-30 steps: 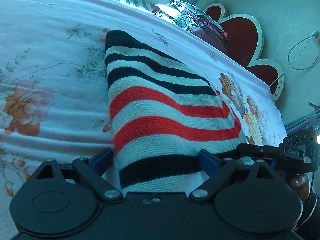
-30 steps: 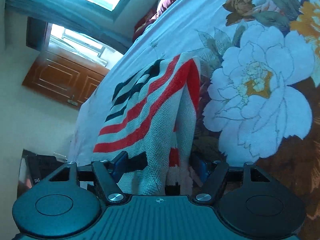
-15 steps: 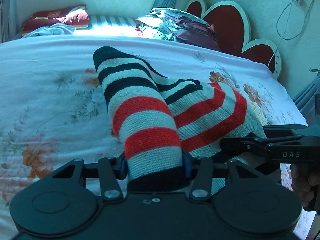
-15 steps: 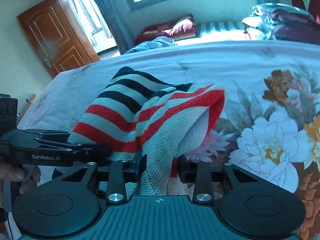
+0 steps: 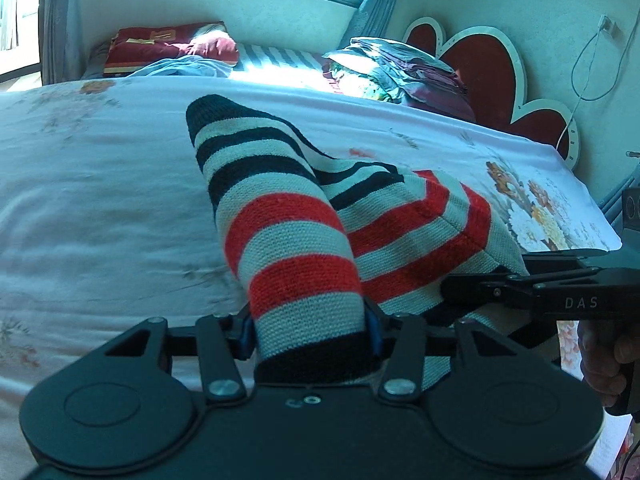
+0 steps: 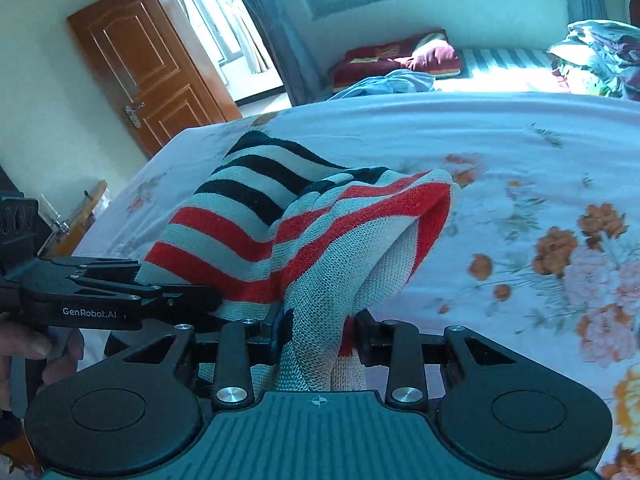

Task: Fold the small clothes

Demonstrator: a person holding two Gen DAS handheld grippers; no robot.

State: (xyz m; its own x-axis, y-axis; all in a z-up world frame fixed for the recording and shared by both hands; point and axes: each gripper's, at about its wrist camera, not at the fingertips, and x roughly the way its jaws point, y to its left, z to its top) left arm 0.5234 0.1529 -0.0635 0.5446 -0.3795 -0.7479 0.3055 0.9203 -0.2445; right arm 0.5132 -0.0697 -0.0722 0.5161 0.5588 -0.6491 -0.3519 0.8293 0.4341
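Both claws are loaded. My left claw (image 5: 310, 334) is pinching the near hem of the striped knit garment (image 5: 304, 240), blue pads clamped on either side of a bunched section with a black band right at the grip. My right claw (image 6: 320, 334) is pinching another bunch of the same striped knit garment (image 6: 320, 240), grey knit squeezed between its fingers, some red stripe showing at the right pad. The garment is lifted at the near end and drapes away from me onto the bed (image 5: 100, 200); the far end with the black and grey stripes rests on the floral bedsheet (image 6: 520, 184). Between the two grips the fabric folds into a ridge, with the red stripes meeting at an angle. In the left wrist view the right claw (image 5: 472, 286) comes in from the right side, its arm marked DAS, tip tucked under the garment edge, with the hand (image 5: 600, 360) on its handle. In the right wrist view the left claw (image 6: 192, 300) comes in from the left, marked GenRobot.AI, tip against the striped fabric. The two claws sit close together, side by side. Background: red heart-shaped headboard (image 5: 480, 68), stack of folded bedding (image 5: 400, 68), red pillow (image 5: 168, 46) under the window, wooden door (image 6: 148, 76) on the left.
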